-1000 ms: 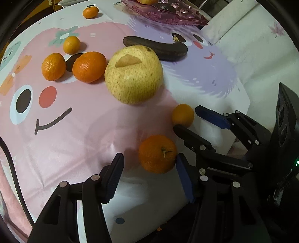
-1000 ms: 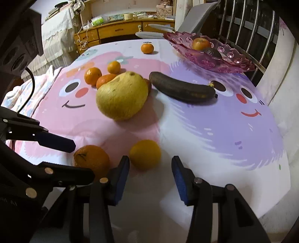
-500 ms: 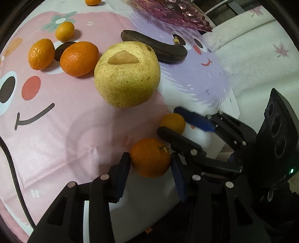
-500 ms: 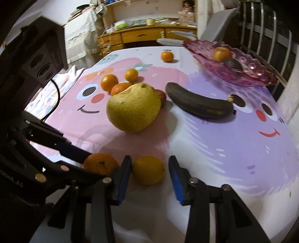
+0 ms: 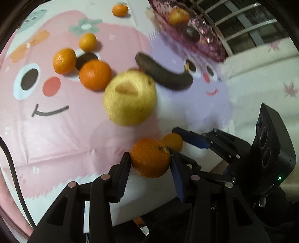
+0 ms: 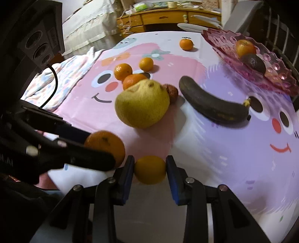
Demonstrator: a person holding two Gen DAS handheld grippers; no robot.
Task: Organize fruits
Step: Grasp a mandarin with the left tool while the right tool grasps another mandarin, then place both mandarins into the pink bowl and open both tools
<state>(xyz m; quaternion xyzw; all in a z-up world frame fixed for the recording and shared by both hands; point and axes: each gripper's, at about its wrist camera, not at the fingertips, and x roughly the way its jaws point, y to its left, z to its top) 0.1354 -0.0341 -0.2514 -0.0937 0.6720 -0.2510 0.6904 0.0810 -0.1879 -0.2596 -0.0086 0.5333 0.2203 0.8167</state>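
My left gripper (image 5: pixel 150 164) is shut on an orange (image 5: pixel 150 158) near the table's front edge. My right gripper (image 6: pixel 150 170) is shut on a small yellow-orange citrus (image 6: pixel 150 169) just right of it. The left gripper and its orange (image 6: pixel 105 143) also show in the right wrist view. A big yellow pear (image 6: pixel 142 104) lies behind them, with a blackened banana (image 6: pixel 213 104) to its right. The pink glass fruit dish (image 6: pixel 280 78) stands at the far right, holding an orange fruit (image 6: pixel 245 47) and a dark fruit (image 6: pixel 253 62).
Three oranges (image 5: pixel 95 74) cluster left of the pear, and one orange (image 6: pixel 186 44) lies far back. A small brown fruit (image 6: pixel 172 91) touches the pear's right side. The cartoon tablecloth (image 6: pixel 233 149) covers the table. A wooden dresser (image 6: pixel 160 17) stands beyond it.
Both grippers have closed on their fruit, the left on the orange and the right on the small citrus. Both views have shifted and show motion blur.
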